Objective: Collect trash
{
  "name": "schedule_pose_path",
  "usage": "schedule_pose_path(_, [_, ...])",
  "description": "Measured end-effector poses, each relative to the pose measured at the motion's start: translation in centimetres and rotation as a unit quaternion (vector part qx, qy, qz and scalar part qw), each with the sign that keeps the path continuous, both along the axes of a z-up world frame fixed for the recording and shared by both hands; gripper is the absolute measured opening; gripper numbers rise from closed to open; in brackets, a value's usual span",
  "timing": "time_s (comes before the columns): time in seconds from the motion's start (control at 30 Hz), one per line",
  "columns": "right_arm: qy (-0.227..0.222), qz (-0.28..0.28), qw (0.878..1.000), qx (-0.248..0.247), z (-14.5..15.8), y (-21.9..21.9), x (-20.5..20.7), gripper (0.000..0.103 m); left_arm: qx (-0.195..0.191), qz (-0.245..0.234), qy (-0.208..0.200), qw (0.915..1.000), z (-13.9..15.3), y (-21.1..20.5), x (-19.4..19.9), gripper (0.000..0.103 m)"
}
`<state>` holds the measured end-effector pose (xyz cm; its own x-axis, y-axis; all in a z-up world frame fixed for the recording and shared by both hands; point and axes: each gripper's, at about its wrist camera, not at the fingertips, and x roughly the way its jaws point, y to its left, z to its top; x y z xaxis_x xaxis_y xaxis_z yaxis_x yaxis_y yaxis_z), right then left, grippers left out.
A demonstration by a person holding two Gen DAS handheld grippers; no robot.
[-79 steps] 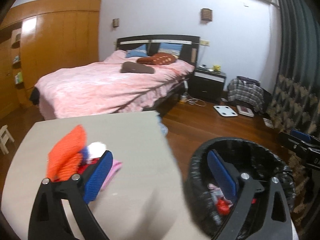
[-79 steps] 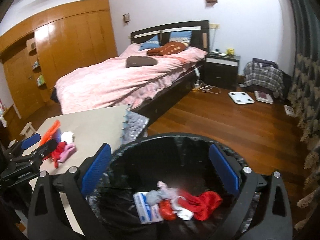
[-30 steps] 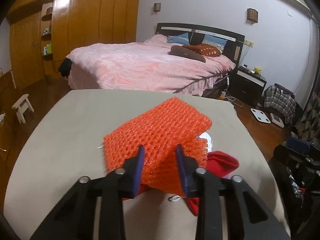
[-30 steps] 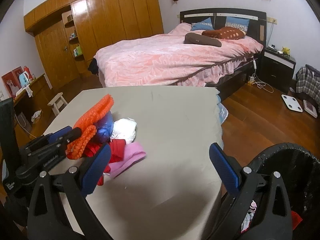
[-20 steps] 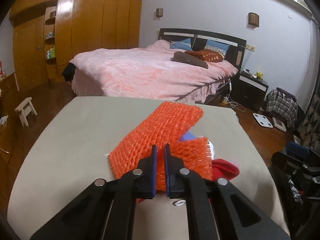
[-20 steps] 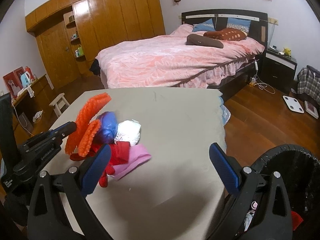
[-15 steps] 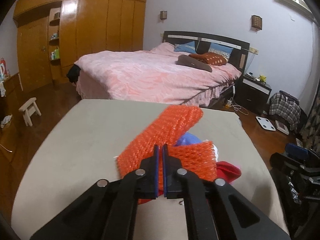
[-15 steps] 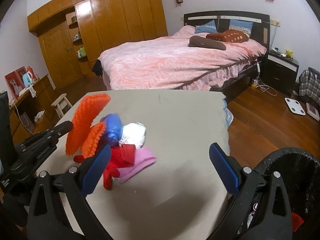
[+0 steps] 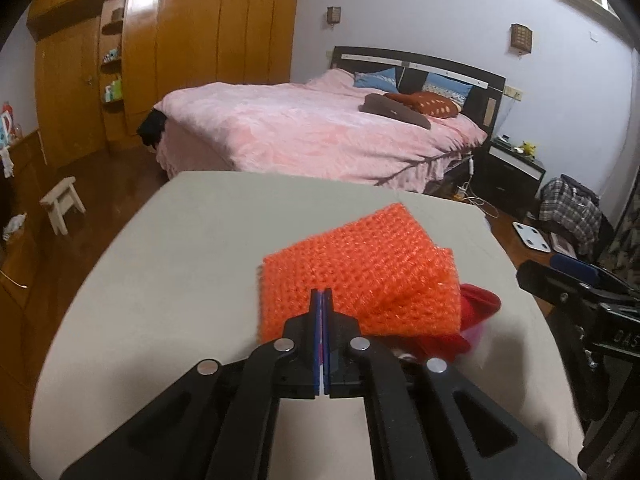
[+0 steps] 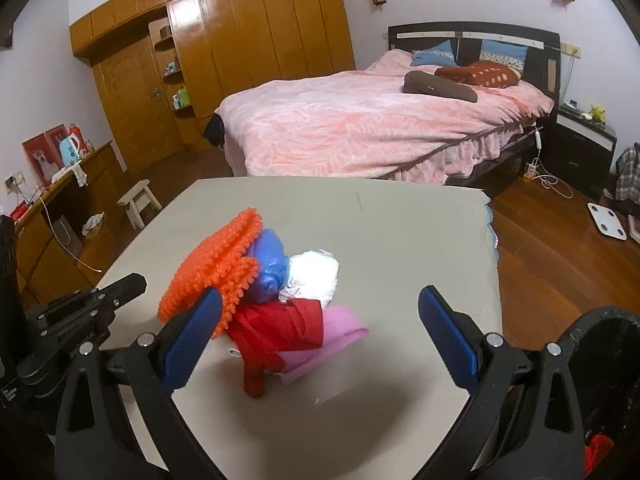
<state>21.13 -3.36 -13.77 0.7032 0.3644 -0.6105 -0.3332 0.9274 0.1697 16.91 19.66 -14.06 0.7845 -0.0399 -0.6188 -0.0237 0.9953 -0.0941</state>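
My left gripper [image 9: 321,300] is shut on the near edge of an orange foam net [image 9: 352,272] and holds it above the beige table [image 9: 168,280]. From the right wrist view the orange net [image 10: 212,276] stands lifted at the left of a trash pile: a blue wad [image 10: 269,268], a white crumpled wad [image 10: 314,274], a red cloth [image 10: 276,328] and a pink piece [image 10: 332,332]. My right gripper [image 10: 320,332] is open and empty, just in front of the pile. The black trash bin [image 10: 600,364] is at the lower right, beside the table.
A pink bed [image 10: 360,120] stands behind the table. A wooden wardrobe [image 10: 240,40] fills the left wall. A small stool [image 10: 140,200] and a low cabinet [image 10: 52,216] are at the left. Wooden floor with a white scale [image 10: 608,220] lies to the right.
My left gripper shut on the orange net and lifted it off the pile. My right gripper moved from over the bin toward the table and the pile.
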Motion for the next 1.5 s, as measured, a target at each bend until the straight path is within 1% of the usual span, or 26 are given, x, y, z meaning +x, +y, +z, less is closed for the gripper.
schedule_pose_path(0.07, [0.003, -0.002, 1.0, -0.003, -0.2, -0.1, 0.1, 0.096, -0.002, -0.005, -0.003, 1.0, -0.1, -0.3, 0.1, 0.005])
schedule_pose_path(0.1, [0.004, -0.004, 1.0, -0.005, -0.3, -0.3, 0.1, 0.096, -0.004, -0.008, -0.005, 1.0, 0.0, -0.5, 0.2, 0.011])
schedule_pose_path(0.13, [0.005, -0.005, 1.0, -0.005, -0.4, -0.3, 0.1, 0.096, -0.005, -0.009, -0.006, 0.9999, 0.0, -0.7, 0.3, 0.02])
schedule_pose_path(0.27, [0.005, -0.007, 1.0, -0.006, -0.4, -0.5, 0.2, 0.096, 0.0, -0.023, -0.004, 0.9997, -0.4, -1.9, 0.8, 0.037])
schedule_pose_path(0.33, [0.005, -0.006, 1.0, -0.006, -0.5, -0.5, 0.3, 0.096, -0.004, -0.024, -0.002, 0.9997, -0.6, -2.2, 1.3, 0.052])
schedule_pose_path(0.43, [0.007, -0.005, 1.0, -0.006, -0.7, -0.5, 0.4, 0.096, -0.008, -0.026, 0.002, 0.9996, -0.8, -2.4, 2.2, 0.058])
schedule_pose_path(0.5, [0.009, -0.004, 1.0, -0.006, -0.8, -0.5, 0.4, 0.096, -0.01, -0.028, 0.005, 0.9996, -1.1, -2.4, 2.8, 0.058])
schedule_pose_path(0.53, [0.009, -0.004, 1.0, -0.006, -0.9, -0.5, 0.4, 0.096, -0.011, -0.029, 0.007, 0.9995, -1.3, -2.4, 3.2, 0.056])
schedule_pose_path(0.57, [0.01, -0.004, 1.0, -0.007, -1.0, -0.6, 0.4, 0.096, -0.014, -0.032, 0.009, 0.9994, -1.5, -2.4, 3.5, 0.051])
schedule_pose_path(0.6, [0.011, -0.004, 1.0, -0.007, -1.0, -0.6, 0.4, 0.096, -0.017, -0.035, 0.011, 0.9992, -1.8, -2.4, 3.6, 0.034])
schedule_pose_path(0.63, [0.012, -0.005, 1.0, -0.007, -1.0, -0.6, 0.5, 0.096, -0.021, -0.038, 0.017, 0.9989, -2.0, -2.4, 3.8, 0.023])
schedule_pose_path(0.7, [0.013, -0.005, 1.0, -0.007, -1.1, -0.6, 0.4, 0.096, -0.034, -0.039, 0.02, 0.9985, -2.2, -2.2, 3.8, 0.017])
schedule_pose_path(0.73, [0.013, -0.006, 1.0, -0.007, -1.1, -0.7, 0.5, 0.096, -0.038, -0.038, 0.017, 0.9984, -2.1, -2.1, 3.8, 0.011])
schedule_pose_path(0.77, [0.013, -0.006, 1.0, -0.008, -1.2, -0.7, 0.5, 0.096, -0.041, -0.037, 0.014, 0.9984, -2.0, -1.9, 3.6, 0.009])
schedule_pose_path(0.83, [0.012, -0.006, 1.0, -0.008, -1.2, -0.6, 0.4, 0.096, -0.038, -0.033, 0.006, 0.9987, -1.6, -1.7, 3.2, 0.006])
schedule_pose_path(0.9, [0.009, -0.005, 1.0, -0.009, -1.1, -0.4, 0.5, 0.096, -0.029, -0.032, 0.0, 0.9991, -1.2, -1.7, 2.8, 0.0])
schedule_pose_path(1.0, [0.006, 0.0, 1.0, -0.01, -1.1, 0.1, 0.4, 0.096, -0.014, -0.021, -0.002, 0.9997, -0.9, -1.4, 2.2, 0.0])
schedule_pose_path(1.17, [0.005, 0.011, 1.0, -0.013, -1.2, 1.3, 0.3, 0.096, -0.019, -0.012, 0.007, 0.9997, -1.2, -0.1, 1.6, 0.0])
schedule_pose_path(1.3, [0.008, 0.006, 1.0, -0.014, -1.3, 1.5, 0.5, 0.096, -0.027, -0.02, 0.015, 0.9993, -1.8, 0.2, 1.5, 0.001])
schedule_pose_path(1.4, [0.011, 0.004, 1.0, -0.018, -1.6, 1.5, 0.7, 0.096, -0.025, -0.02, 0.017, 0.9993, -2.1, 0.2, 1.7, 0.011])
schedule_pose_path(1.5, [0.019, 0.005, 1.0, -0.02, -2.1, 1.6, 0.7, 0.096, -0.025, -0.013, 0.02, 0.9994, -2.4, 0.3, 1.5, 0.012])
